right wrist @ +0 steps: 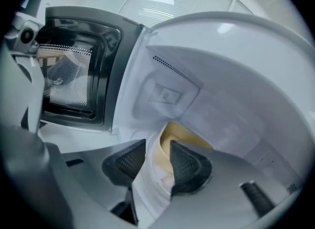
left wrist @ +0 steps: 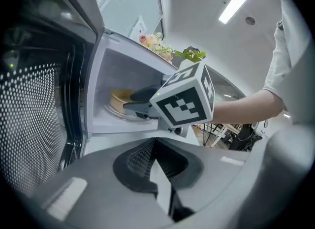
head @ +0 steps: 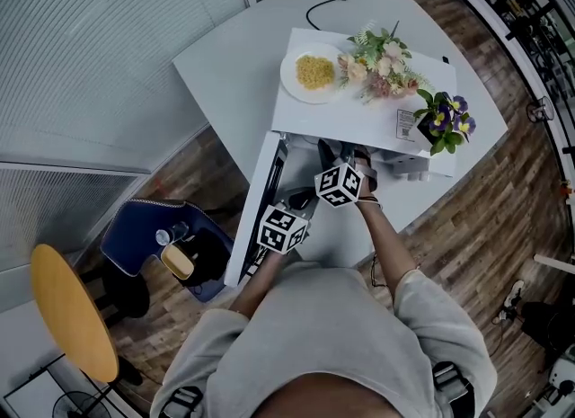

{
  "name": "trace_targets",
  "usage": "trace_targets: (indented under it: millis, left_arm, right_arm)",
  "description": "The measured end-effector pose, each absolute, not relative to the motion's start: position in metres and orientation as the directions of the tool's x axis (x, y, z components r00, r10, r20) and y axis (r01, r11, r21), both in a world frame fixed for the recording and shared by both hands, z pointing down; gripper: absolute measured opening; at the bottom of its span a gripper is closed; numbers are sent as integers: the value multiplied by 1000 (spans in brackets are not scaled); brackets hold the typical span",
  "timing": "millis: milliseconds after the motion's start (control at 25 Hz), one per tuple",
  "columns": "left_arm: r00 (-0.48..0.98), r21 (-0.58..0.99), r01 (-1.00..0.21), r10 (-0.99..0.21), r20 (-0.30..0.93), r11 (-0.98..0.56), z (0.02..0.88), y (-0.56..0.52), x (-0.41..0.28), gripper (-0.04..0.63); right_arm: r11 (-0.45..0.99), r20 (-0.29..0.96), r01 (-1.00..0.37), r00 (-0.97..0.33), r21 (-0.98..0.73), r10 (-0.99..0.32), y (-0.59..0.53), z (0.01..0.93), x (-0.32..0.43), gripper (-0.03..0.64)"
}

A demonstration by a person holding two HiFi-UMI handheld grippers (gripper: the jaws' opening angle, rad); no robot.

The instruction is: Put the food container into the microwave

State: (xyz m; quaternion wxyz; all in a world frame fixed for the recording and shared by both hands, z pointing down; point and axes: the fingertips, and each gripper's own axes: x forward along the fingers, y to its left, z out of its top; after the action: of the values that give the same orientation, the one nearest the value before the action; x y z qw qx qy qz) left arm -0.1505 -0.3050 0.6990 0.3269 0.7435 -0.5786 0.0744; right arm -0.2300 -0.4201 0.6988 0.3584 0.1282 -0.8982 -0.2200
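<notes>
Wood-plank flooring (head: 467, 218) lay around a white bench (head: 225, 57) that carried a white microwave oven (head: 346, 121). Its dark-framed door with a mesh window (left wrist: 34, 100) stood wide open, just to the left of the left gripper (left wrist: 155, 147). That gripper was held low in front of the oven's mouth. Its ribbed black pads were pressed together at the tips and had nothing between them.

Ahead of it and to its right, the right gripper (right wrist: 157, 144) reached into the oven cavity with its marker cube just outside the opening. Its jaws were spread. The near wall of a pale round food container with a yellowish inside (right wrist: 188, 138) stood up between them. One pad was outside the wall and the other inside the rim, and neither visibly squeezed it. The container sat on the cavity floor directly under and ahead of the right gripper's tips, with the oven's white inner walls around it.

Three things sat in a row on the oven's roof, above and beyond both grippers. These were a white plate of yellow food (head: 313, 73), a pastel flower bouquet (head: 382, 64) and a potted plant with purple blooms (head: 445, 121).
</notes>
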Motion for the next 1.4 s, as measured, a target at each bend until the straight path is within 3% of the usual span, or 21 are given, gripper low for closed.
trace_targets:
  millis: [240, 400, 600, 880, 1400]
  left_arm:
    - [322, 387, -913, -814, 483, -132, 692, -298, -142, 11]
    - [322, 378, -915, -817, 479, -139, 689, -294, -136, 11]
    - [317, 366, -919, -823, 471, -145, 684, -291, -130, 11]
    - [306, 347, -926, -831, 465, -147, 676, -288, -123, 11]
    - [284, 310, -939, -850, 443, -152, 660, -295, -121, 11]
  right_arm:
    - [863, 579, -86, -708, 497, -404, -409, 692, -214, 132]
    - [851, 568, -97, -705, 516, -424, -402, 687, -202, 57]
    - [856, 578, -101, -697, 507, -425, -394, 686, -187, 20]
    - [879, 584, -122, -704, 461, -404, -383, 679, -169, 17]
    - [918, 511, -346, -764, 193, -395, -381, 647, -124, 15]
